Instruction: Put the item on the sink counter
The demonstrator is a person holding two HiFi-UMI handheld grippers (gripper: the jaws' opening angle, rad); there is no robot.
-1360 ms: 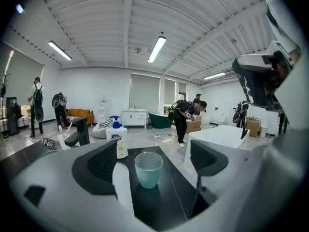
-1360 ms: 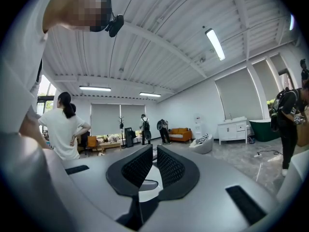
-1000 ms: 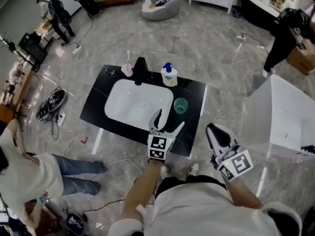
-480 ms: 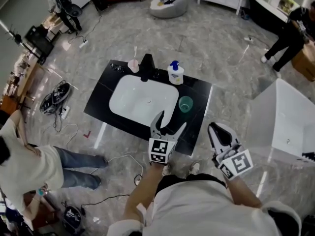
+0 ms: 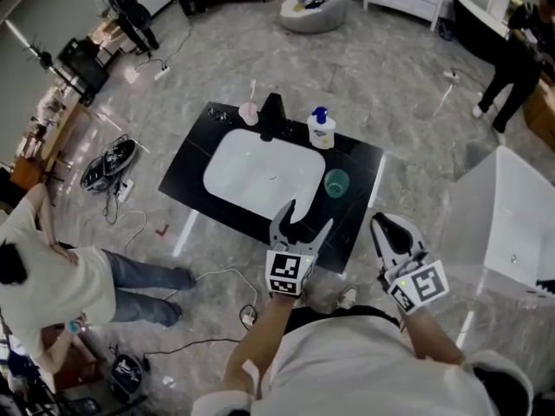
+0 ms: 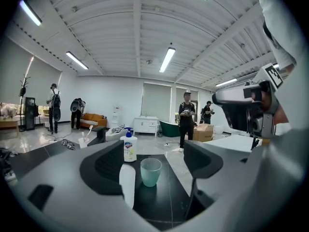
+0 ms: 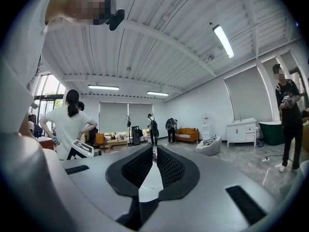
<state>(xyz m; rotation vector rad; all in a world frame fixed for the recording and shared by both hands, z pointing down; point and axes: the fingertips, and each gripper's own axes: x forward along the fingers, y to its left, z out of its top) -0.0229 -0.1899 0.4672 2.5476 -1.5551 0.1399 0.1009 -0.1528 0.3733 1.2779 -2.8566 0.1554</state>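
A black sink counter (image 5: 201, 159) with a white basin stands ahead of me on the marble floor. On its right side stands a green cup (image 5: 336, 182) (image 6: 150, 171), upright, with a soap pump bottle (image 5: 321, 130) (image 6: 129, 149) behind it. My left gripper (image 5: 308, 215) (image 6: 157, 154) hovers at the counter's near edge, short of the cup. It is open, its jaws have just been closing, and nothing is between them. My right gripper (image 5: 382, 224) (image 7: 153, 158) hangs off the counter's right corner, shut and holding nothing.
A black faucet (image 5: 273, 115) and a pink cup with a toothbrush (image 5: 249, 111) stand at the counter's back. A white tub (image 5: 507, 224) is at the right. A person in a white shirt (image 5: 52, 284) crouches at the left, near cables (image 5: 108, 165) on the floor.
My left gripper has drawn back a little from the green cup and its jaws have narrowed. The cup stays on the counter. The right gripper has kept still.
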